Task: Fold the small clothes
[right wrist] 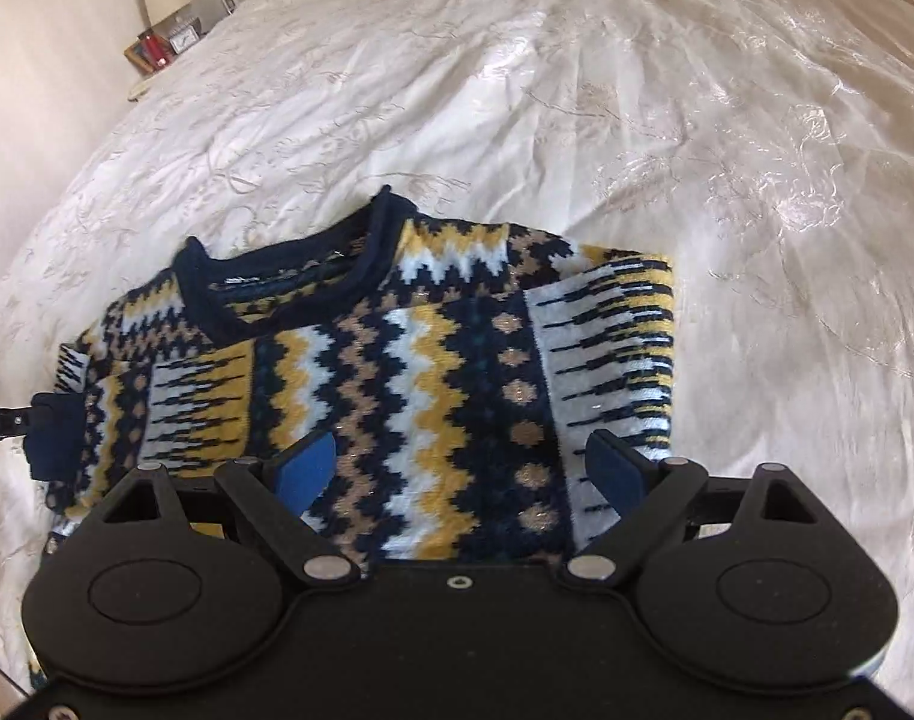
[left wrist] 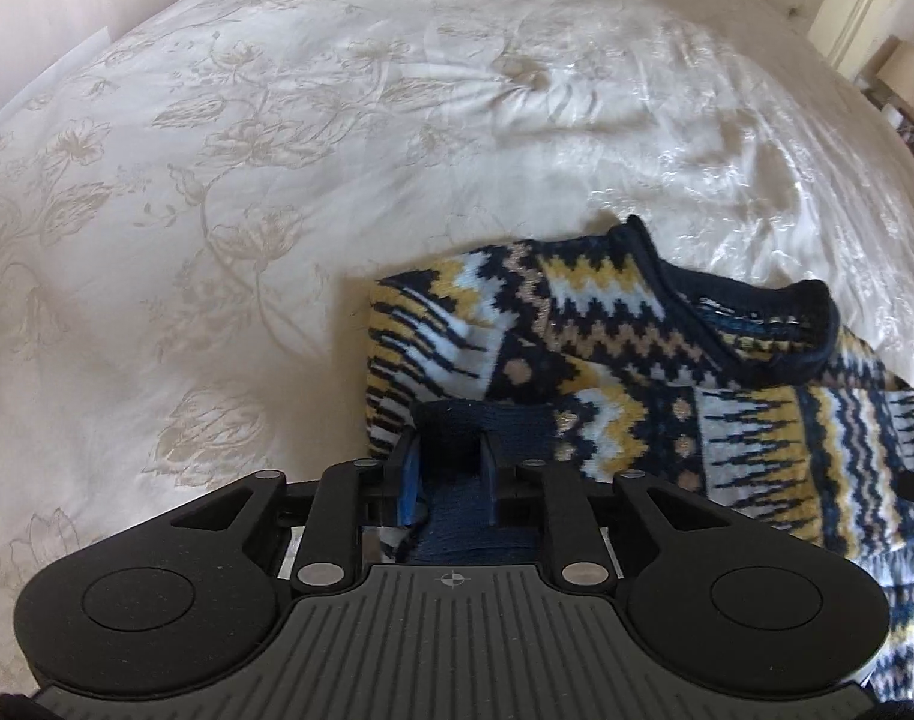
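Your left hand-held gripper is nearly pressed together, pinching a dark navy cuff of the patterned knit sweater, which lies on the white bed directly ahead of and beneath both tools. Your right hand-held gripper hovers with its blue pads spread wide and nothing between them, over the sweater's lower front, the neckline beyond its fingertips.

The sleeves look already folded in (the body reads as a tidy rectangle), so judge this step as laying the left sleeve flat. Keep the pinch firm on the ribbed cuff, since thick knit slips. Carry it low and across, ahead of your left tool, so the sleeve does not drag the body askew. Use the right tool to press the near edge down before you release.
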Available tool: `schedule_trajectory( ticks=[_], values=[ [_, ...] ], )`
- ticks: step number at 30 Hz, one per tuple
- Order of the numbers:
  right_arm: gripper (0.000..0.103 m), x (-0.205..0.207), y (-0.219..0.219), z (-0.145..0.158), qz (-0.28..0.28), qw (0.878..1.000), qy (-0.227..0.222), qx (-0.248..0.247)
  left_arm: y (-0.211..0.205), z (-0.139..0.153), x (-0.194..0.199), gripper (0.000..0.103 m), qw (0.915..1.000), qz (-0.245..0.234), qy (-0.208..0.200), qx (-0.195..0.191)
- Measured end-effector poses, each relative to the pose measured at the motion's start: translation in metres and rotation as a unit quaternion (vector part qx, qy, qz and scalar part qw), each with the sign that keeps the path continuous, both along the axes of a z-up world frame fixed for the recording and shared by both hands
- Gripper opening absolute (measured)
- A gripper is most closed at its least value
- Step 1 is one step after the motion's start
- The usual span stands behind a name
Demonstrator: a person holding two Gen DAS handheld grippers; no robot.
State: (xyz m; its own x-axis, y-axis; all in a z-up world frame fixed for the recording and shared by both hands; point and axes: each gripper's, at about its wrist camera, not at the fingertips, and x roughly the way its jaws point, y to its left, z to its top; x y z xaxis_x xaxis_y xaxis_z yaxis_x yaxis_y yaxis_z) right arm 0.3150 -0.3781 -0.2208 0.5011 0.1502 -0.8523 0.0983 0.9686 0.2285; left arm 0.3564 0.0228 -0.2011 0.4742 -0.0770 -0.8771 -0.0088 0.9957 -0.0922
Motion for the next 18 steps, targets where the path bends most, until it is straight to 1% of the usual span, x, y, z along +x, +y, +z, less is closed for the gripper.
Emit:
schedule_trajectory(
  ticks=[2, 5, 7, 9, 11, 14, 16, 17, 18],
  values=[
    [0.091, 0.001, -0.007, -0.010, -0.004, 1.000, 0.019, -0.018, 0.007, -0.004, 0.001, 0.024, 0.9997, 0.015, 0.001, 0.020],
    [0.092, 0.000, -0.017, -0.021, -0.020, 0.998, 0.046, -0.039, 0.016, -0.009, 0.002, 0.026, 0.9983, 0.022, 0.008, 0.054],
    [0.096, -0.005, -0.027, -0.027, -0.041, 0.997, 0.061, -0.033, 0.023, -0.011, 0.001, 0.026, 0.9976, 0.029, 0.014, 0.062],
    [0.096, -0.012, -0.035, -0.027, -0.062, 0.996, 0.062, -0.020, 0.030, -0.009, -0.003, 0.026, 0.9977, 0.036, 0.019, 0.054],
    [0.096, -0.021, -0.038, -0.023, -0.069, 0.996, 0.059, -0.017, 0.034, -0.004, -0.011, 0.026, 0.9983, 0.039, 0.017, 0.039],
    [0.096, -0.037, -0.039, -0.015, -0.074, 0.996, 0.052, -0.011, 0.035, 0.004, -0.025, 0.028, 0.9995, 0.027, 0.013, 0.008],
    [0.099, -0.050, -0.039, -0.008, -0.075, 0.996, 0.046, -0.005, 0.031, 0.008, -0.036, 0.035, 0.9997, 0.013, 0.012, -0.019],
    [0.100, -0.057, -0.039, -0.005, -0.075, 0.996, 0.045, -0.001, 0.028, 0.010, -0.043, 0.037, 0.9995, 0.006, 0.012, -0.028],
    [0.100, -0.064, -0.038, -0.003, -0.076, 0.996, 0.043, 0.003, 0.026, 0.012, -0.050, 0.042, 0.9994, 0.000, 0.010, -0.032]
  ],
)
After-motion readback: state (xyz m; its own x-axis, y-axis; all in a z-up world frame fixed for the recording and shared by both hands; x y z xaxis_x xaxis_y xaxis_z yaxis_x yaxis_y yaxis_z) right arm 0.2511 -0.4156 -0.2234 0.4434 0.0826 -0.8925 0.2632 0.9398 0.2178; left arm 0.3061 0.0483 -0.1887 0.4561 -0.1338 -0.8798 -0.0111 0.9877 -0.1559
